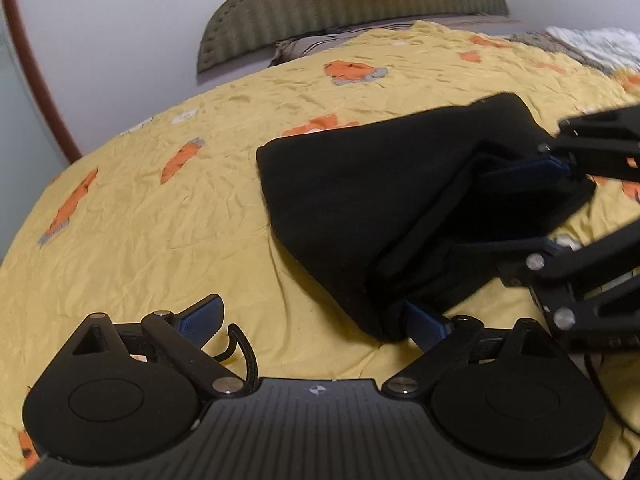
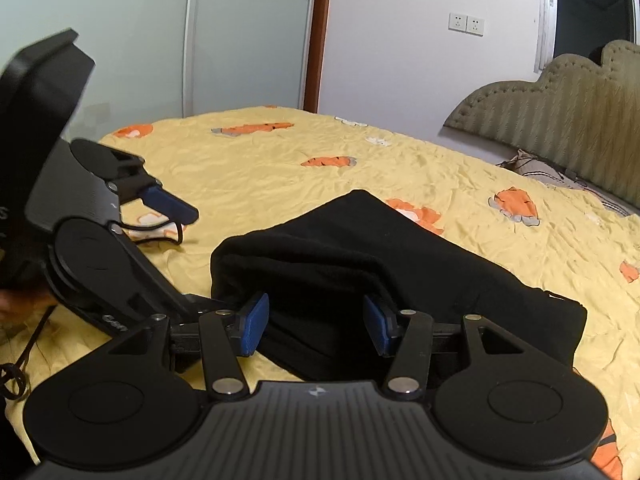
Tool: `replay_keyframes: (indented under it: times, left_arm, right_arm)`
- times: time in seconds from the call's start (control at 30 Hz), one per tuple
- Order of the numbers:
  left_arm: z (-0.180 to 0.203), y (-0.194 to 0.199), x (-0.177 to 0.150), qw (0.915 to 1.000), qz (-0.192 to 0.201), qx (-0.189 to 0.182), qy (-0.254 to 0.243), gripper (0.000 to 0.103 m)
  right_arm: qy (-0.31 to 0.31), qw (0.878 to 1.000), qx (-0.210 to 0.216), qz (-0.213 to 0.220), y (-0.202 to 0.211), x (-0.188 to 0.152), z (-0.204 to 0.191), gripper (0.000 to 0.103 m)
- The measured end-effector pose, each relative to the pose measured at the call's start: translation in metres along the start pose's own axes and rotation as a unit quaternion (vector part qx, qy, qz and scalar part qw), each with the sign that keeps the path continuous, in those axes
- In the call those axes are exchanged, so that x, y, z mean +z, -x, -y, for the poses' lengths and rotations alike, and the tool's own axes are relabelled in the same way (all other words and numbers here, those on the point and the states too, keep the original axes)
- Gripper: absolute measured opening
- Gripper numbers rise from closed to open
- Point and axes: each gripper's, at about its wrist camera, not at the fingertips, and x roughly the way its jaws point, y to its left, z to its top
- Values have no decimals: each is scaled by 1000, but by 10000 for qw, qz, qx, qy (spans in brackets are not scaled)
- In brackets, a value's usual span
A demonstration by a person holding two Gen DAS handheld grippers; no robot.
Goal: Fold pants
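Yellow carrot-print bed point(image 2: 280, 168) stretches wrinkled and open around your soft black pants point(image 1: 360, 208), bunched near its edge. Your left gripper point(image 1: 316, 320) is spread wide, one pad under the hem; your right gripper point(image 2: 316, 322) straddles a fold, spread.

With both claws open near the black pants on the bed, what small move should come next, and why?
Probably draw both claws back, then flatten the bundle. The pants already lie folded on the yellow bedsheet, but the fold humps up. The left claw and right claw stand open, each with fabric at a pad.
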Motion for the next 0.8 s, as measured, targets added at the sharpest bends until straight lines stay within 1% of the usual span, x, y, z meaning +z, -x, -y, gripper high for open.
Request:
replay_keyframes:
  times: [0.1,0.13,0.23,0.27,0.3,0.33,0.4,0.43,0.5,0.6,0.63,0.7,0.73,0.8]
  left_arm:
    - [-1,-5,6,9997,-29,-29,257,96]
    - [0,-6,7,9995,29,-28,310,97]
    - [2,-12,12,9986,-15,91,529,96]
    - [2,-13,13,9981,-66,210,575,93]
    - [0,-15,12,9968,-154,453,642,93]
    - [-4,-15,10,9956,-192,586,704,94]
    - [-20,-8,4,9923,-178,641,1041,94]
    - [-30,-4,0,9900,-167,611,1260,94]
    - [-49,-2,-8,9845,-227,356,1704,94]
    - [-58,-6,-15,9762,-477,221,2104,93]
    - [-57,-4,-15,9755,-473,242,2133,93]
    - [-54,-2,-14,9776,-457,309,2033,93]
    - [-54,-2,-15,9777,-483,294,2020,93]
    - [-57,-1,-17,9772,-509,210,2048,93]
  right_arm:
    - [-206,9997,97,73,3,1,6,51]
    - [-314,9993,161,94,4,2,9,51]
    - [-577,9979,269,124,5,0,14,51]
    - [-621,9976,280,128,4,0,15,51]
    - [-633,9975,282,119,4,0,15,51]
    - [-599,9978,280,105,3,0,13,51]
    - [-476,9984,306,59,3,-1,8,51]
    - [-450,9981,414,8,3,-2,5,51]
    - [-406,9966,694,-159,0,-5,0,51]
    - [-167,9953,888,-336,-5,-10,-10,52]
    - [-147,9946,938,-408,-8,-11,-12,55]
    - [-204,9942,920,-524,-14,-15,-13,59]
    - [-209,9936,917,-618,-16,-17,-13,59]
    - [6,9931,921,-726,-13,-19,-18,60]
